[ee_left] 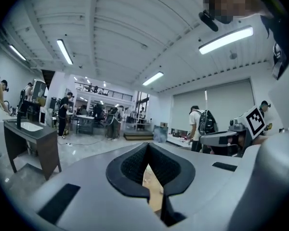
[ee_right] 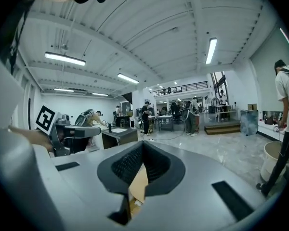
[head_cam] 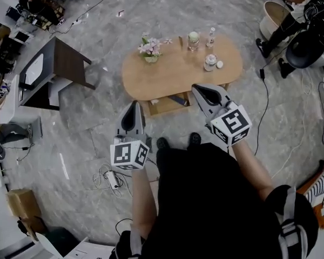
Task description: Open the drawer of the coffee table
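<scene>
Grey marble floor [head_cam: 81, 139] all round. Oval wooden coffee table [head_cam: 178, 69] ahead of person. Drawer [head_cam: 164, 106] shows jutting from under near edge of surface, between both grippers in head view. Left gripper [head_cam: 134, 111] and right gripper [head_cam: 201, 93] held up before person, each with jaws closed together, nothing between them. On surface: flowers [head_cam: 150, 48], glass [head_cam: 193, 39], bottle [head_cam: 210, 36], jar [head_cam: 210, 62].
</scene>
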`<state>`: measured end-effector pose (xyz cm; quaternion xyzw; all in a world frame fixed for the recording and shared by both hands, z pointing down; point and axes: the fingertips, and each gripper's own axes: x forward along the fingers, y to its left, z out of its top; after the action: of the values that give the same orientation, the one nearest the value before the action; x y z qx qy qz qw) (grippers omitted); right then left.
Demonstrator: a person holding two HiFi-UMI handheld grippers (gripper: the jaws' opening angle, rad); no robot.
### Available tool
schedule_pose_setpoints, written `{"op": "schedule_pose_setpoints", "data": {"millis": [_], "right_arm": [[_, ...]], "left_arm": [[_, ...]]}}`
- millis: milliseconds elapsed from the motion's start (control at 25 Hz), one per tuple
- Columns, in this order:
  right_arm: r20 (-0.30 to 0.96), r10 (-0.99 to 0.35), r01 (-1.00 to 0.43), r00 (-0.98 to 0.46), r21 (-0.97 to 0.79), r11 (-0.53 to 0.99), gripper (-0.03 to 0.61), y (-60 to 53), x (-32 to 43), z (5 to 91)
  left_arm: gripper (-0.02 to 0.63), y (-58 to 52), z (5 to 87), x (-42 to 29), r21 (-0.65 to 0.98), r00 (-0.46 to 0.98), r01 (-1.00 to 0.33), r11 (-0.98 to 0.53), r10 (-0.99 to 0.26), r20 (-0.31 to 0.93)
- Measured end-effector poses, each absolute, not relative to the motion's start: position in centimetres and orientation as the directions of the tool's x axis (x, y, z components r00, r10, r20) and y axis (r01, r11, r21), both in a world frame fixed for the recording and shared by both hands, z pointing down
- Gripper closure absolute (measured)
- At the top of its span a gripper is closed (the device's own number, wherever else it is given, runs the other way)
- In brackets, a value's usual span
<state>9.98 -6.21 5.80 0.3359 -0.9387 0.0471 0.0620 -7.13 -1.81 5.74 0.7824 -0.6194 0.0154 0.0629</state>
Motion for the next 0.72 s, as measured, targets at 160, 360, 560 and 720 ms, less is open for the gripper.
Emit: {"op": "schedule_pose_setpoints", "data": {"millis": [160,360,560,720], "right_arm": [[0.137,-0.649,-0.656,-0.749,-0.007,0.755,0.566,-6.5,11.1,4.8],[0.135,-0.656,-0.665,-0.742,-0.027,0.746,0.566,-6.2,12.4,4.6],[0.151,-0.645,-0.657,-0.749,-0.045,0.753,0.566,-6.3,13.2,5.6],[0.153,-0.636,-0.647,-0.756,-0.034,0.762,0.566,-6.6,13.5,5.5]], "left_arm": [[0.600,-2.2,4.7,-7.3,0.073,0.237,-0.970,-0.230,-0.966,0.104],[0.600,-2.2,4.1,-6.6,0.067,0.248,-0.968,-0.242,-0.963,0.104],[0.600,-2.1,4.6,-6.0,0.052,0.240,-0.970,-0.235,-0.963,0.118],[0.600,-2.2,4.8,-5.9,0.058,0.230,-0.973,-0.224,-0.966,0.120]]}}
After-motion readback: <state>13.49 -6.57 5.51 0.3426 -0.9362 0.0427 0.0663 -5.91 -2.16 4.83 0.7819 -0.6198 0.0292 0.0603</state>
